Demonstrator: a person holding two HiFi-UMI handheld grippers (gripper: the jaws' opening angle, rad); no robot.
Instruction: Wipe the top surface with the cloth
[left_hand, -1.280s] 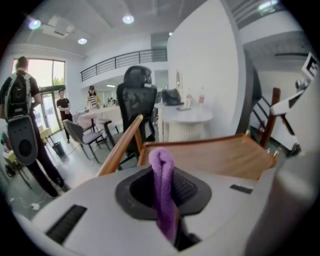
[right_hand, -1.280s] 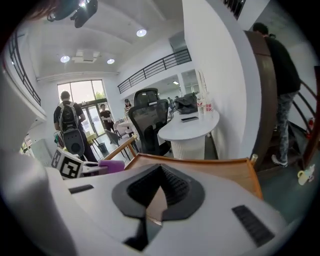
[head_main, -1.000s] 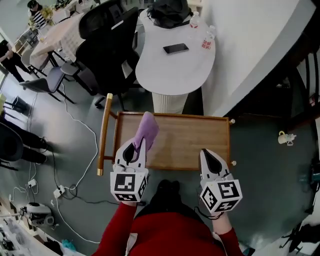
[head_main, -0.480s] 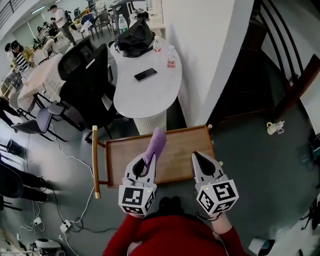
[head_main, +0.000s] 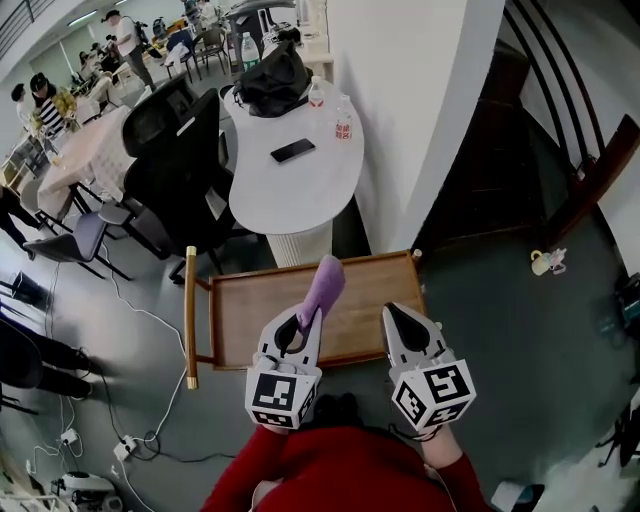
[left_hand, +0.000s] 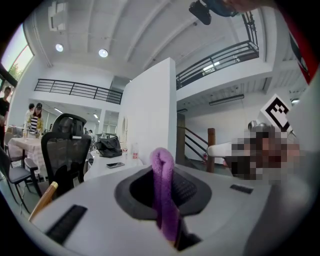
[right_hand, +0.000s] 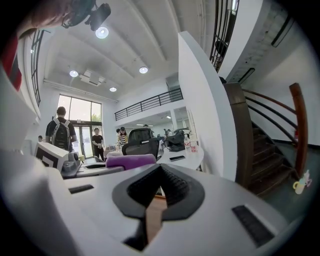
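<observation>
Much of the purple cloth is hard to follow: its gripped end disappears down between the pads of the left gripper, and the head view does not show whether its free end touches the wooden table or hangs above it. The left gripper view is tilted up at the room, so the table top is out of sight there. It does show the jaws pinched together on the cloth, which rises between them as a folded purple ridge. From above, the cloth sticks out forward from that gripper's tips, over the middle of the rimmed wooden table. The right gripper is over the table's near right part, beside the cloth but apart from it. Its jaws are drawn together with nothing between them, and its own view shows only a narrow strip of wood below the pads. The person's red sleeves are cut off at the bottom edge. Beyond the wooden table stands a white round table carrying a phone, bottles and a black bag, with a black office chair beside it.
</observation>
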